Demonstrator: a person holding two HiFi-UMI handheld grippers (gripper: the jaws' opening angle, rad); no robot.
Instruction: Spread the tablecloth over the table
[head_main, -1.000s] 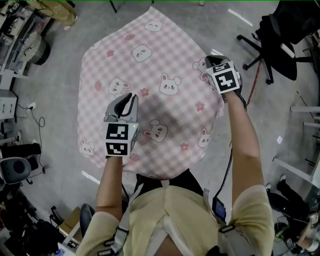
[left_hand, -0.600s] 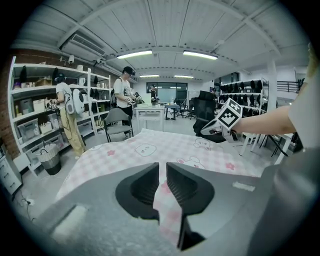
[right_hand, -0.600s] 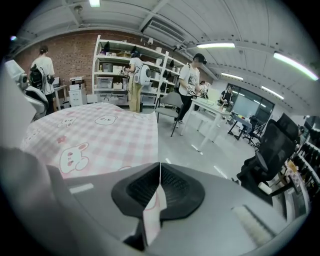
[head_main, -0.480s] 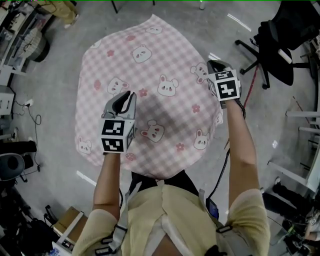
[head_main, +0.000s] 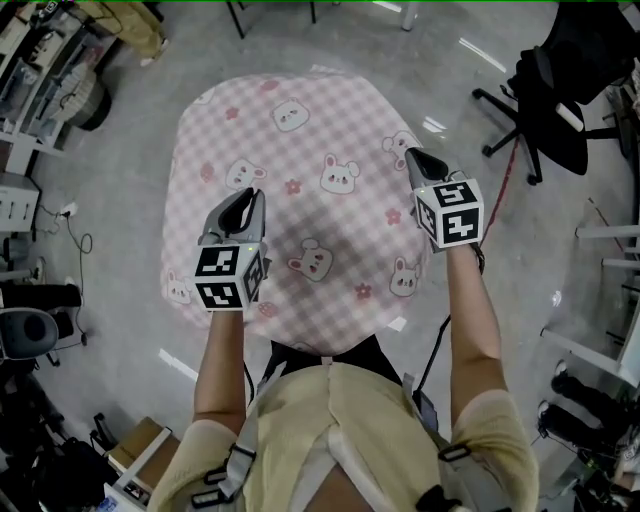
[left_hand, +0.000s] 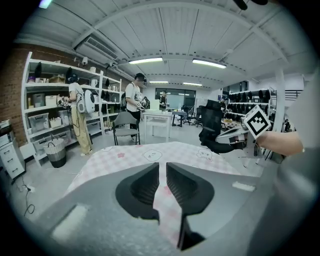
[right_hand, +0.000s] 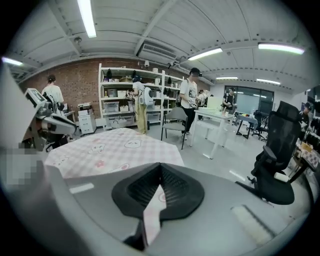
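Nearest the person, the left gripper (head_main: 243, 203) pinches the tablecloth (head_main: 300, 140) at its near hem, jaws almost together on a fold. The right gripper (head_main: 416, 160), clamped tight on the cloth's right edge, reaches further out. From both, the cloth runs away forward, spread wide; any table beneath is hidden.

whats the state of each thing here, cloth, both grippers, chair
tablecloth: opened out wide, pinched at its near edge by both grippers
left gripper: shut on the tablecloth, cloth running between its jaws
right gripper: shut on the tablecloth
office chair: upright, nobody in it
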